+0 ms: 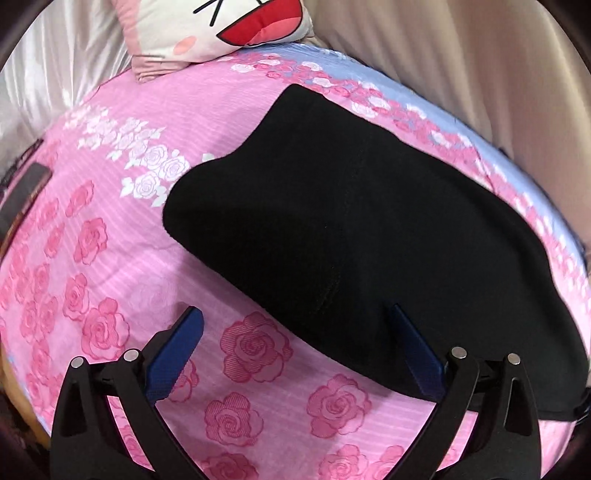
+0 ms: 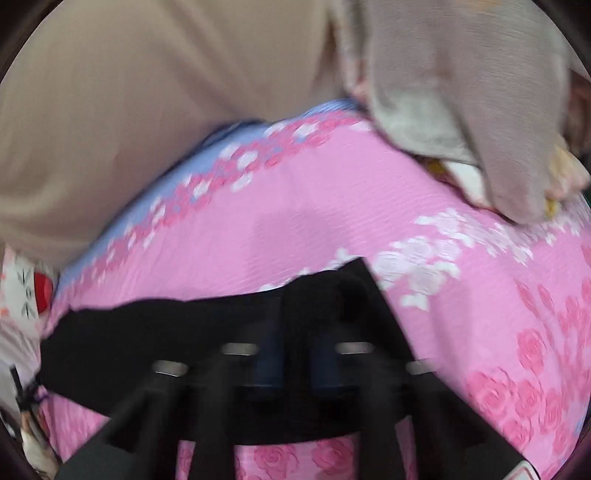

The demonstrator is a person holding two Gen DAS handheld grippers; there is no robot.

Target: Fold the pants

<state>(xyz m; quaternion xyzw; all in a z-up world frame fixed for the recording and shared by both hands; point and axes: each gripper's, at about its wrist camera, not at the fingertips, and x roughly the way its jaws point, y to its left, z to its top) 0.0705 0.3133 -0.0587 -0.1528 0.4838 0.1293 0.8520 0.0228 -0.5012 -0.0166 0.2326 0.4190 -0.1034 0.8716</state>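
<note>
Black pants (image 1: 362, 236) lie folded in a wide slab on a pink rose-print bed sheet (image 1: 110, 258). My left gripper (image 1: 295, 317) is open and empty, its blue fingers (image 1: 184, 343) spread just above the near edge of the pants; the right finger overlaps the cloth. In the blurred right wrist view my right gripper (image 2: 291, 314) has its blue fingers close together over the black pants (image 2: 147, 343), with a corner of the cloth raised around them. It looks shut on the pants.
A cartoon-face pillow (image 1: 221, 26) lies at the head of the bed. Beige curtains (image 2: 147, 92) hang behind the bed. A grey blanket (image 2: 461, 103) lies on the far right. A dark flat object (image 1: 22, 195) sits at the left edge.
</note>
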